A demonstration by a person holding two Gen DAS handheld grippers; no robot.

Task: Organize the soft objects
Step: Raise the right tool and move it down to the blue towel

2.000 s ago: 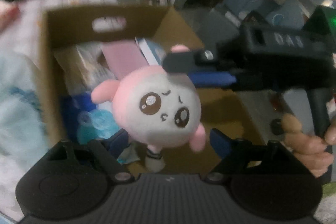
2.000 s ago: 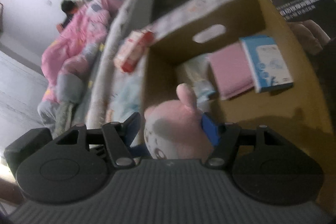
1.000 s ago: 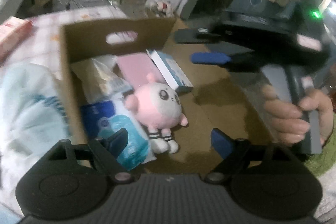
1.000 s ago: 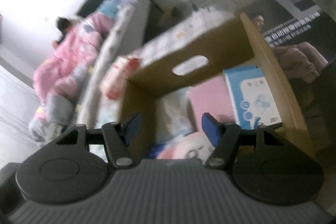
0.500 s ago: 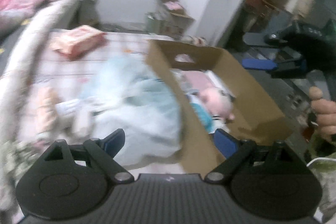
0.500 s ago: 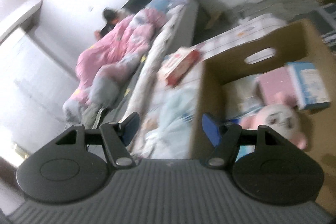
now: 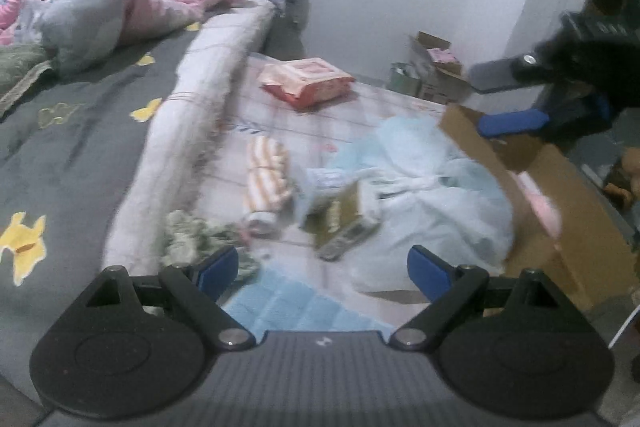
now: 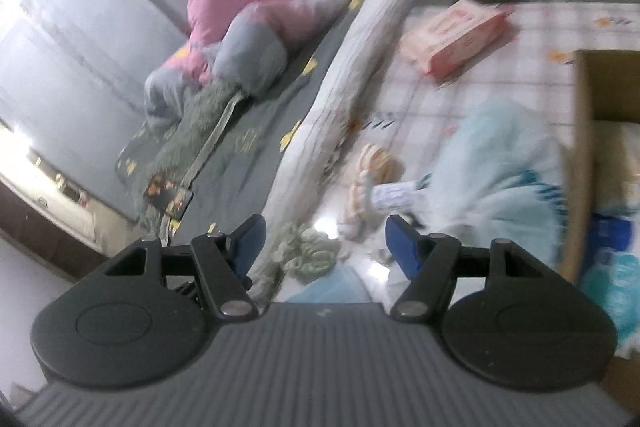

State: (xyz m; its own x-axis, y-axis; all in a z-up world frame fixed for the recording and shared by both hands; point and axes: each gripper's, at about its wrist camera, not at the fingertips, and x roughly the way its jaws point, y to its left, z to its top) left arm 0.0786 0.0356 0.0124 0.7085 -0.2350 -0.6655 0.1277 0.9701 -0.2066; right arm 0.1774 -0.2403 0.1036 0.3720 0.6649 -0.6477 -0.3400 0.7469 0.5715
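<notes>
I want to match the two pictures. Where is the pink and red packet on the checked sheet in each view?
Left wrist view: the packet lies above the centre, beyond the striped roll.
Right wrist view: the packet lies upper right, left of the cardboard box.
Shared landmark: the pale blue cloth beside the box.

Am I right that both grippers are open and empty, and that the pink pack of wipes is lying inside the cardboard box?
Not quite: the pink pack of wipes lies on the checked mat, outside the cardboard box, as the left wrist view shows. The left gripper and right gripper are indeed open and empty.
</notes>
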